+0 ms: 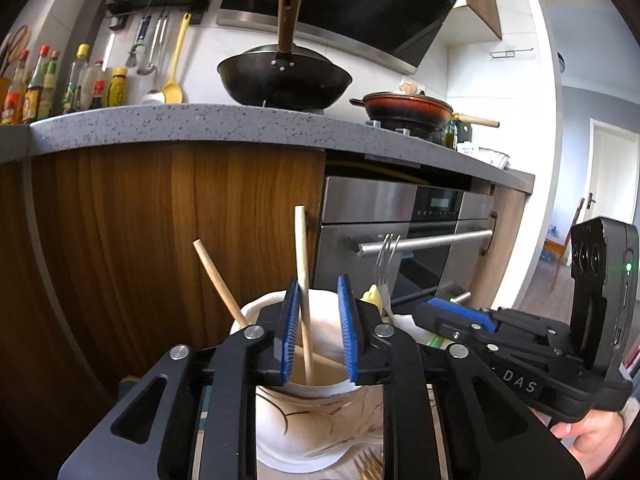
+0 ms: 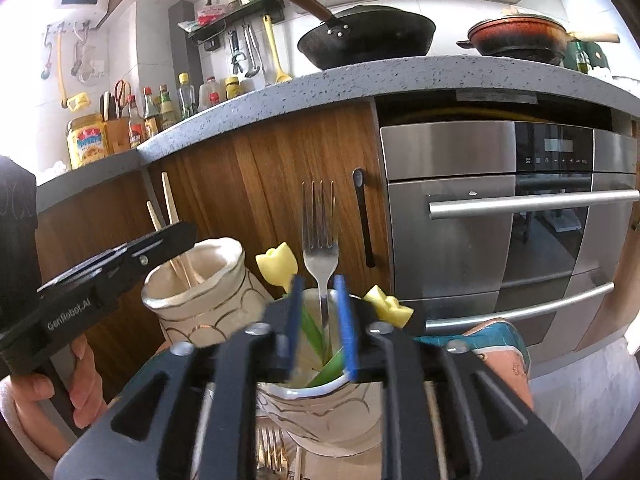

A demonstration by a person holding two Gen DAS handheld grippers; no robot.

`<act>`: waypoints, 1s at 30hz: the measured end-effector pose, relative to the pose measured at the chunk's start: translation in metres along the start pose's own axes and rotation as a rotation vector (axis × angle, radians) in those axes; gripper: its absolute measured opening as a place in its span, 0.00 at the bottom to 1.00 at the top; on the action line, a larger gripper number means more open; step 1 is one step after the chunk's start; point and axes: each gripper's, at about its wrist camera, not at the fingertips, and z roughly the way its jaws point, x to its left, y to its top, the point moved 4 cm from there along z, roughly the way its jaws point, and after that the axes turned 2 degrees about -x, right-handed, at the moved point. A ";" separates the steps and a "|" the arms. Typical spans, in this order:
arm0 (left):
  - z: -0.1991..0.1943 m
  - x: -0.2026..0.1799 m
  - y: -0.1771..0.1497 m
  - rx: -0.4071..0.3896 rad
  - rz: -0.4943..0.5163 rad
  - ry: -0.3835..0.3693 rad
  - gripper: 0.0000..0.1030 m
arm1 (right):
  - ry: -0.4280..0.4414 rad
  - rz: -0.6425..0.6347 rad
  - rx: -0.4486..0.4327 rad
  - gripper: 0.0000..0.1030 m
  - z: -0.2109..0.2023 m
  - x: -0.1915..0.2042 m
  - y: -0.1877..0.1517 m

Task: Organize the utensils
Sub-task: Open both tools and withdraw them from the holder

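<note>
My left gripper (image 1: 319, 330) is open over a white ceramic cup (image 1: 316, 420). A wooden chopstick (image 1: 303, 280) stands between its blue pads, tip inside the cup; a second chopstick (image 1: 218, 280) leans at the cup's left rim. My right gripper (image 2: 322, 326) is open over a second white cup (image 2: 320, 412) holding yellow artificial tulips (image 2: 278, 266). A silver fork (image 2: 320, 252) stands tines-up between its pads, handle in that cup. The left cup with chopsticks also shows in the right wrist view (image 2: 200, 292).
A gold fork (image 1: 370, 468) lies on the surface below the cups. Behind stand a wood cabinet (image 1: 180, 220), a steel oven (image 2: 512, 220) with bar handles, and a grey counter (image 1: 200, 124) with a wok (image 1: 284, 76) and bottles.
</note>
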 end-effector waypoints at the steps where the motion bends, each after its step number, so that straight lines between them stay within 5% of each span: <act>1: -0.001 -0.001 0.001 -0.004 0.003 0.003 0.25 | 0.004 0.003 -0.006 0.31 -0.001 0.000 0.001; 5: -0.008 0.000 0.004 -0.032 -0.005 0.004 0.46 | 0.017 0.016 -0.047 0.49 -0.012 0.000 0.005; 17: -0.046 -0.001 0.009 -0.082 -0.030 0.010 0.77 | 0.023 0.069 -0.203 0.90 -0.072 -0.004 0.017; 30: -0.074 0.005 -0.038 0.012 -0.034 0.040 0.90 | -0.053 0.109 -0.124 0.95 -0.089 -0.007 -0.021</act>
